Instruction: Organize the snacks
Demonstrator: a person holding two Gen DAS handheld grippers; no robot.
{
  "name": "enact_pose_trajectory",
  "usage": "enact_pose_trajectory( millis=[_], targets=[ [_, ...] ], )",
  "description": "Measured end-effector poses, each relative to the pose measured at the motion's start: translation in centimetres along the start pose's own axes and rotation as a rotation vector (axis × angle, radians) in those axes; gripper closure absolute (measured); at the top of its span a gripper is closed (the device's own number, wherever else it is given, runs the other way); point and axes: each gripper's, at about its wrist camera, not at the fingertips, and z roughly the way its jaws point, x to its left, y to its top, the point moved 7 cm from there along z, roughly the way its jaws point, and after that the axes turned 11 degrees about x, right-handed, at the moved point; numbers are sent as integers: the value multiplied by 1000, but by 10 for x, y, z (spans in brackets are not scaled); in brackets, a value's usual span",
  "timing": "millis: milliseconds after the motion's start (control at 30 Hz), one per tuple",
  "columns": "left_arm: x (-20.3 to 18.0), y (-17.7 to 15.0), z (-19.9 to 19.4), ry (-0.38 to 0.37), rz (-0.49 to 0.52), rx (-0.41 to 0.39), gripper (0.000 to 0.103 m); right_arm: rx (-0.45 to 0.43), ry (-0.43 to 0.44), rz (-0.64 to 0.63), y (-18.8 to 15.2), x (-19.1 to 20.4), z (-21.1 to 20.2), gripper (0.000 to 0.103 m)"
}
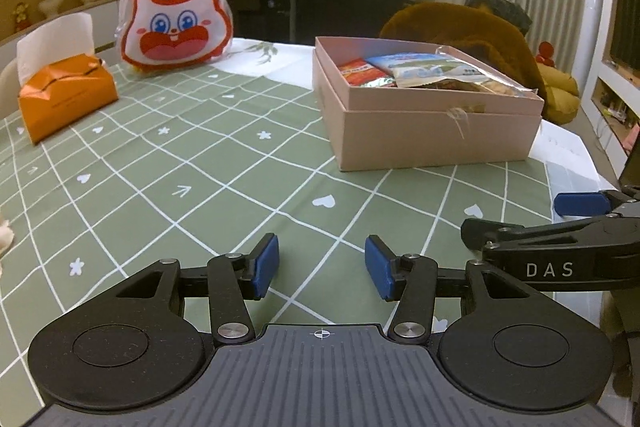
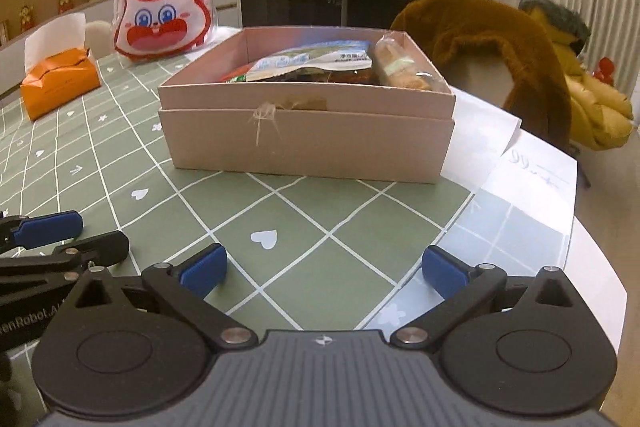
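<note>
Left wrist view: we find the left gripper (image 1: 321, 265) spread, its blue pads (image 1: 264, 265) holding nothing, low over the green checked tablecloth (image 1: 168, 163). The pink cardboard box (image 1: 430, 123) stands at one o'clock, well apart from the fingers, with snack packets (image 1: 416, 71) lying inside. An orange tissue pack (image 1: 66, 93) sits at ten o'clock, a rabbit-face bag (image 1: 176, 17) at eleven. The right gripper (image 1: 568, 223) enters at three o'clock.

Right wrist view: we note the right gripper (image 2: 324, 269) spread wide and empty. The box (image 2: 308, 139) lies at twelve o'clock, apart from the pads. A brown plush coat (image 2: 500, 43) hangs at two o'clock.
</note>
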Motion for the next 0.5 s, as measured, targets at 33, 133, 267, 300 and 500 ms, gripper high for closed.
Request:
enact_pose_trajectory(
  millis=[33,133,267,300,500],
  targets=[
    [-2,0,0,5,5,1,49,-2,0,1,0,0,0,0],
    [-1,1,1,10,2,2,49,-2,0,1,0,0,0,0],
    [0,3,2,13,-1,5,48,-2,0,2,0,0,0,0],
    [0,3,2,12,-1,4,48,-2,0,2,0,0,0,0],
    [1,3,3,8,-4,4,48,-3,0,2,0,0,0,0]
  ],
)
